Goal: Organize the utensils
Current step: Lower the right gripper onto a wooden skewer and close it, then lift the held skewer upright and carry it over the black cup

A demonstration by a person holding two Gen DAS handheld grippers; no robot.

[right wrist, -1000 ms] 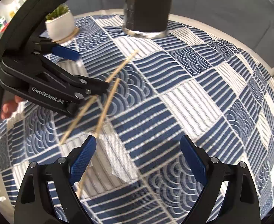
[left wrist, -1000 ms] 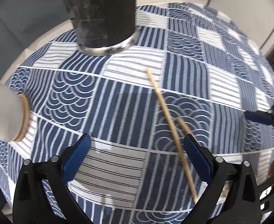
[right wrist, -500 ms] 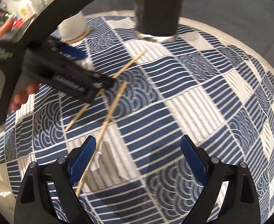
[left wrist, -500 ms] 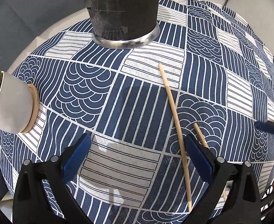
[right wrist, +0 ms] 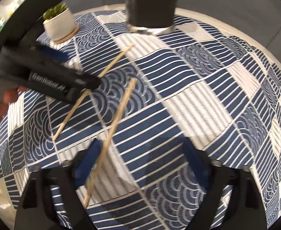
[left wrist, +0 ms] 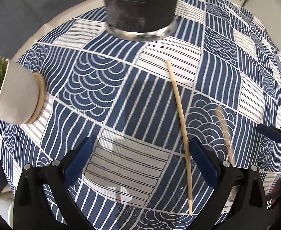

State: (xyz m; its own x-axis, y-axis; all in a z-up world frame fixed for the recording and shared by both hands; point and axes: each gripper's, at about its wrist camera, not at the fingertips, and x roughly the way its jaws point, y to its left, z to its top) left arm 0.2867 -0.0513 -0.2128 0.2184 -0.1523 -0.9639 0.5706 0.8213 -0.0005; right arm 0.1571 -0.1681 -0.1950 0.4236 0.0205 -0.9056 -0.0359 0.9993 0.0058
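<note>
Closing in on a chopstick, its twin waiting under the other hand

Right gripper [right wrist: 140, 164] jaws closing, nothing pinched yet: nearer chopstick [right wrist: 113, 130] crossing just inside the left blue pad [right wrist: 85, 166], running up toward 1 o'clock. Left gripper [left wrist: 140, 163] spread wide and empty, second chopstick [left wrist: 179, 118] flat on the cloth, passing just inside its right pad toward 11 o'clock. Both sticks thin, pale, bamboo-looking: light, stiff, smooth, likely to roll or pivot if nipped near a tip, so best taken mid-shaft, square across. Beyond, woven blue-and-white patterned tablecloth [left wrist: 109, 103], soft with some grip. At 12 o'clock, dark cylindrical holder [left wrist: 140, 9] with shiny metal base ring. At 9 o'clock, white potted plant [left wrist: 16, 95] on a wooden saucer.
</note>
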